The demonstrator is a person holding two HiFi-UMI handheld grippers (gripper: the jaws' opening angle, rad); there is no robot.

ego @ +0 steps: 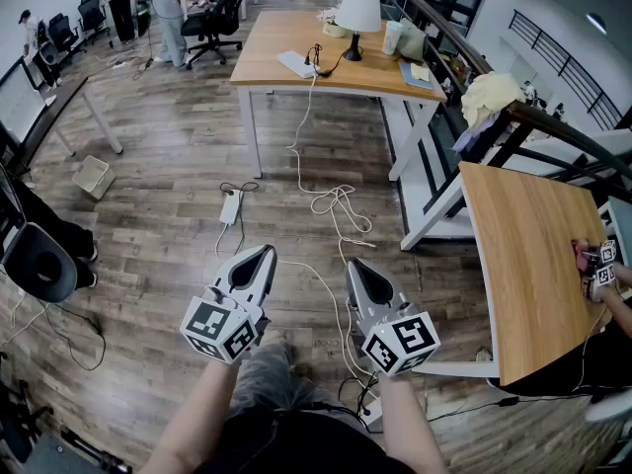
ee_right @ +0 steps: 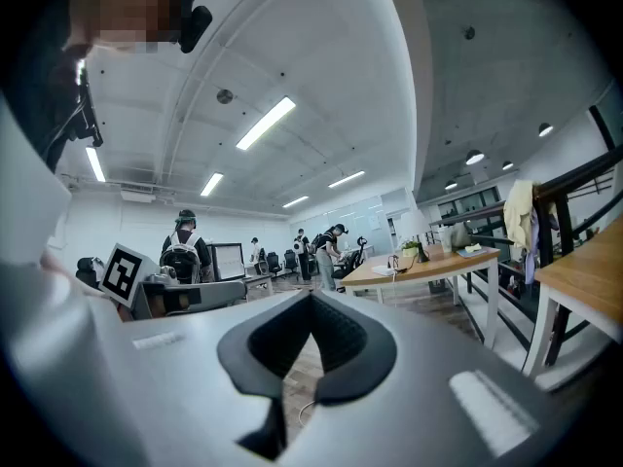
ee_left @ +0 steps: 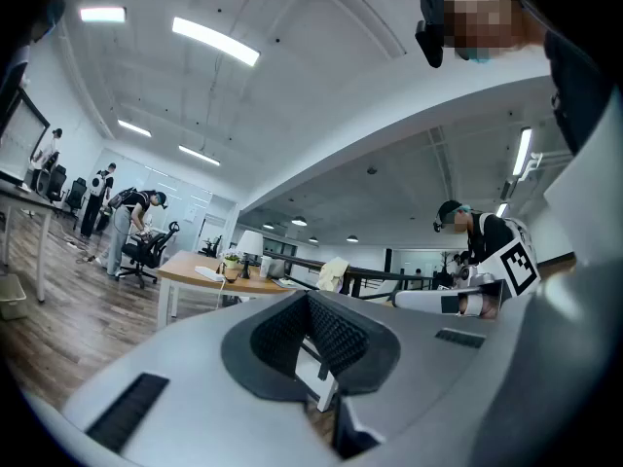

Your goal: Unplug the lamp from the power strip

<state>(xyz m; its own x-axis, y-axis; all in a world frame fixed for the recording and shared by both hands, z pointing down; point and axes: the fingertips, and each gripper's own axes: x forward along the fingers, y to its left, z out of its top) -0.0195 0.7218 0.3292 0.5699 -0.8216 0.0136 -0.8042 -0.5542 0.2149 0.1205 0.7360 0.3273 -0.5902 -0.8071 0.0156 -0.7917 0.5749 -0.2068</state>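
The lamp (ego: 357,18), with a white shade and a black base, stands on the far wooden desk (ego: 286,33). Its black cord runs to a white power strip (ego: 296,64) lying on that desk. A white cable (ego: 299,136) drops from the strip to the floor. My left gripper (ego: 268,251) and right gripper (ego: 353,263) are held low in front of me, far from the desk, both shut and empty. In the left gripper view the left gripper (ee_left: 310,298) points toward the desk (ee_left: 209,278). The right gripper (ee_right: 311,298) points the same way, its jaws together.
A second wooden table (ego: 523,255) stands at the right, where another person's hands hold marker cubes (ego: 598,267). On the floor lie a white power strip (ego: 230,206) and looped white cable (ego: 336,205). A black chair (ego: 39,260) and a bin (ego: 92,176) are on the left.
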